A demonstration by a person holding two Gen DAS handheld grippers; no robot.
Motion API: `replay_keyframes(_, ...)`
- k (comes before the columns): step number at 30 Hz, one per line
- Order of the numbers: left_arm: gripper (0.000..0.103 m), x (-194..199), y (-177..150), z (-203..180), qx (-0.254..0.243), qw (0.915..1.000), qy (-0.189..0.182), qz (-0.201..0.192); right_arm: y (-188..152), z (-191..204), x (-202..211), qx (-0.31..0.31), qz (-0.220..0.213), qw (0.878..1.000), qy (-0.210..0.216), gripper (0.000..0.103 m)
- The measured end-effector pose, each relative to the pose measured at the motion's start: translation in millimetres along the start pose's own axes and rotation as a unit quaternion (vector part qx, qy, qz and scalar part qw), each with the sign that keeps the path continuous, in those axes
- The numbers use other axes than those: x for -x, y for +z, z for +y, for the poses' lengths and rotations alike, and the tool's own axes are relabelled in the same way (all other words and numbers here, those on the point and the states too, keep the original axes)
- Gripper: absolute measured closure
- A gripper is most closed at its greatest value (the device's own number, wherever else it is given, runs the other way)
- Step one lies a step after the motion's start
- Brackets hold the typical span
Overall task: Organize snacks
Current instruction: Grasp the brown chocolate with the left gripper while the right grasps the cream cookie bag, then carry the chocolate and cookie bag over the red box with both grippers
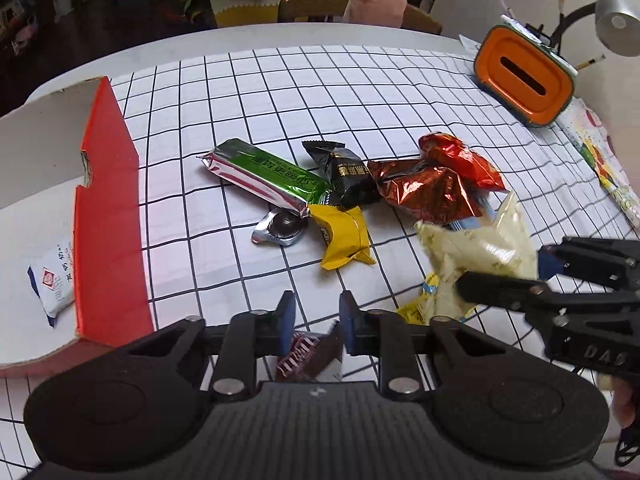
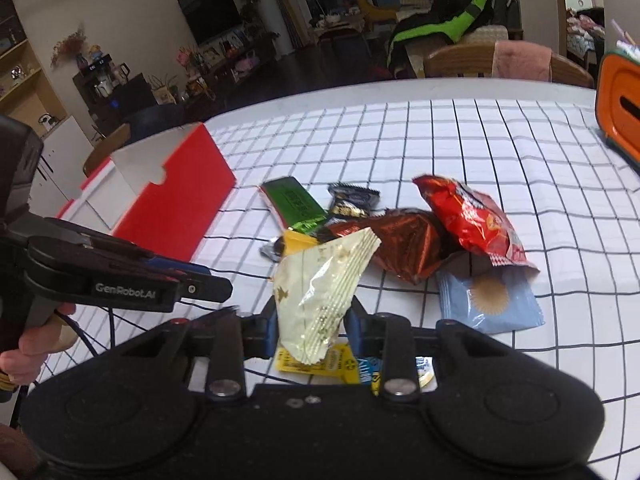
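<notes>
My right gripper (image 2: 314, 316) is shut on a pale cream snack packet (image 2: 320, 292) and holds it up over the pile; the packet also shows in the left wrist view (image 1: 480, 252). My left gripper (image 1: 316, 312) is open, its jaws standing over a brown and pink striped packet (image 1: 308, 356) on the cloth. The pile holds a green bar (image 1: 264, 176), a black packet (image 1: 348, 178), a yellow packet (image 1: 342, 238), a dark foil sweet (image 1: 280, 228), a brown foil bag (image 1: 424, 190) and a red bag (image 1: 460, 158). A red box (image 1: 108, 216) stands open at left.
A white sachet (image 1: 54, 282) lies inside the red box. A light blue packet (image 2: 488, 300) and a yellow-blue packet (image 2: 336, 364) lie under my right gripper. An orange tissue holder (image 1: 524, 80) and a desk lamp (image 1: 616, 20) stand at the far right. Chairs stand behind the table.
</notes>
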State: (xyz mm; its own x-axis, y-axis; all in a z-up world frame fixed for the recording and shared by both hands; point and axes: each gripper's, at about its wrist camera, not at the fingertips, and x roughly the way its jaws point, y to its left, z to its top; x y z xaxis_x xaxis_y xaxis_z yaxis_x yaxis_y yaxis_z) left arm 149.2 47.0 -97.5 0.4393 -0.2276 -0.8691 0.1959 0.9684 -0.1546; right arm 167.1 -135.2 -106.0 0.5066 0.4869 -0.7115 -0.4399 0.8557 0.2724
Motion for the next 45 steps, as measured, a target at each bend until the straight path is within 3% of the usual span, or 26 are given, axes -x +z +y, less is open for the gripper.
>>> replay_keyframes(6,0.082,-3,-13,16,0.019,0.9997,-0.005,0.015,-3,5,17,-0.019,-0.012,1.0,0.003,0.072)
replay_keyframes(12,0.081,-3,-30,23,0.007,0.9997,-0.001,0.022,-18,9,25,-0.034,-0.01,0.999,0.004,0.072)
replay_keyframes(14,0.073,-5,-34,24,0.008,0.9995,-0.007,0.029,-22,10,26,-0.039,-0.008,0.999,0.006,0.072)
replay_keyframes(16,0.045,-7,-38,23,0.007,0.9995,-0.003,0.03,-27,11,28,-0.042,-0.007,0.999,0.007,0.072)
replay_keyframes(18,0.037,-7,-43,20,0.001,0.9998,0.001,0.021,-30,11,29,-0.046,-0.006,0.999,0.01,0.072)
replay_keyframes(26,0.038,-25,-56,4,-0.052,0.9978,0.028,0.03,-37,10,30,-0.052,0.001,0.999,0.01,0.072)
replay_keyframes(28,0.045,-27,-56,4,-0.053,0.9977,0.03,0.028,-37,10,30,-0.051,0.002,0.999,0.01,0.072)
replay_keyframes(35,0.059,-25,-59,7,-0.039,0.9988,0.018,0.023,-38,8,30,-0.048,0.006,0.999,0.012,0.072)
replay_keyframes(37,0.068,-24,-60,8,-0.037,0.999,0.018,0.019,-39,9,30,-0.046,0.007,0.999,0.012,0.072)
replay_keyframes(45,0.071,-13,-62,18,-0.001,0.9999,0.012,0.002,-36,14,31,-0.033,0.009,0.999,0.015,0.072)
